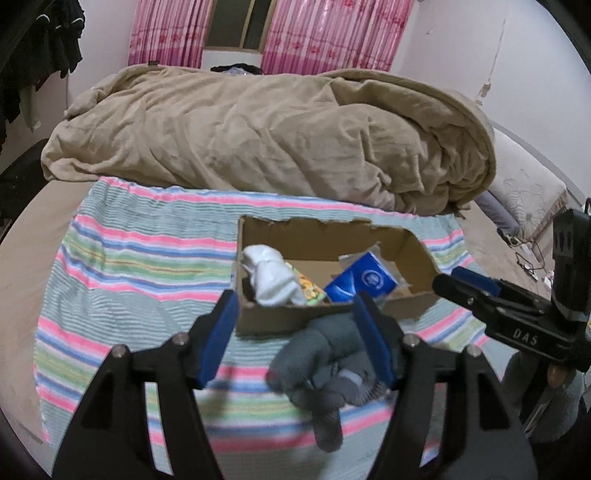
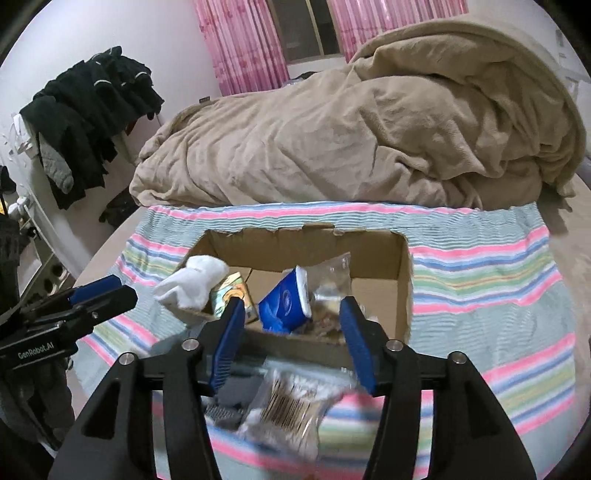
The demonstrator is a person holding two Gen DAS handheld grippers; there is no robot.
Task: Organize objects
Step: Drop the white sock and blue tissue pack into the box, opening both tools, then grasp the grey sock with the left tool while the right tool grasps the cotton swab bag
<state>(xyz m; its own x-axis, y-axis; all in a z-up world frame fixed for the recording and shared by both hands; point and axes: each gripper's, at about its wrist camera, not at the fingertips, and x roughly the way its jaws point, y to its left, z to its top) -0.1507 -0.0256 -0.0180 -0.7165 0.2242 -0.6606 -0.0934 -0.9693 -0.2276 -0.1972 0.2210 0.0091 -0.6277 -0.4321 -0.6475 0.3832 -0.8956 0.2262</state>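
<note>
Gathering loose items into the cardboard box (image 1: 273, 317) on the bed: the left gripper (image 1: 295, 343) stands apart over a grey glove (image 1: 325, 373) lying just before the box — closing comes next; the right gripper (image 2: 291, 343) gapes over a cotton-swab packet (image 2: 291, 402).

A bed (image 1: 29, 236) fills the room, with a rumpled tan blanket (image 1: 258, 136) heaped across its far half and a striped cloth (image 1: 140, 258) in pink, green and blue spread over the near half. Behind it, pink curtains (image 1: 325, 33) hang on either side of a dark window (image 1: 240, 26) set in a pale wall (image 1: 461, 48), which shows cracks at the right. Dark clothes (image 2: 88, 107) hang in a pile against the left wall, and a pale patterned pillow (image 1: 528, 192) lies at the bed's right edge.
</note>
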